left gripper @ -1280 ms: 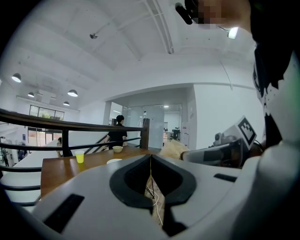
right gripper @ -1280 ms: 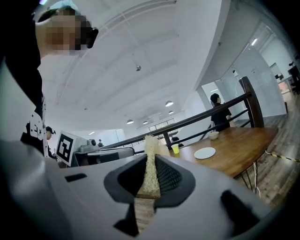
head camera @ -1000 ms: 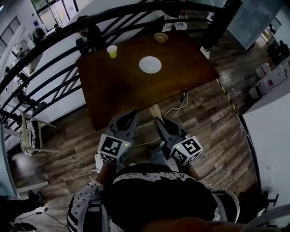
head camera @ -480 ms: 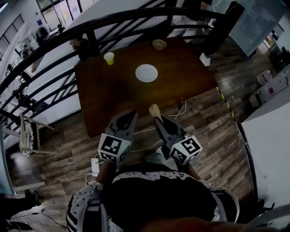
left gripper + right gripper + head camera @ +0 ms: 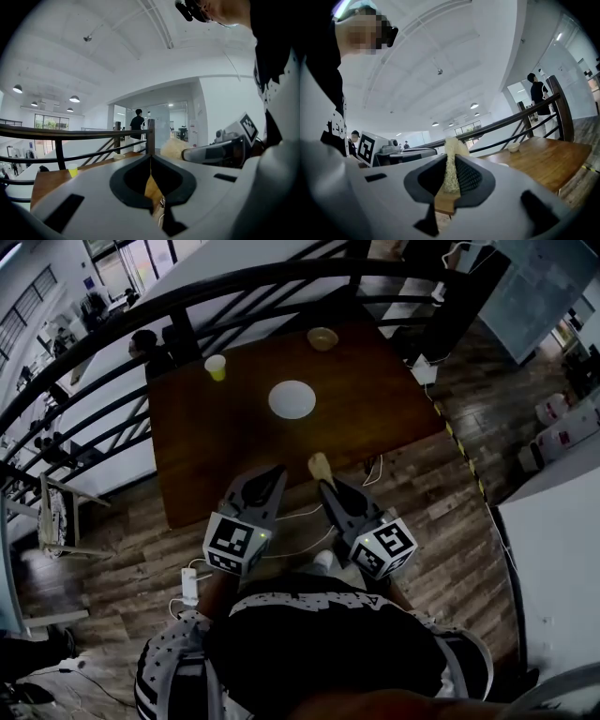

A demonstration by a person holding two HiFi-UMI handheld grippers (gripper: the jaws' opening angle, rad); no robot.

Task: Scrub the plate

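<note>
Standing short of the table [image 5: 375,404], the person clamps a brush [image 5: 320,467] in the right tool [image 5: 328,491]; the left tool [image 5: 275,476] is closed and empty. Next comes reaching the plate [image 5: 292,399].

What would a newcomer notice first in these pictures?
The white plate sits in the middle of the dark wooden table, with a yellow cup and a bowl near its far edge. The right gripper is shut on a pale bristly brush; the left gripper is shut on nothing.
</note>
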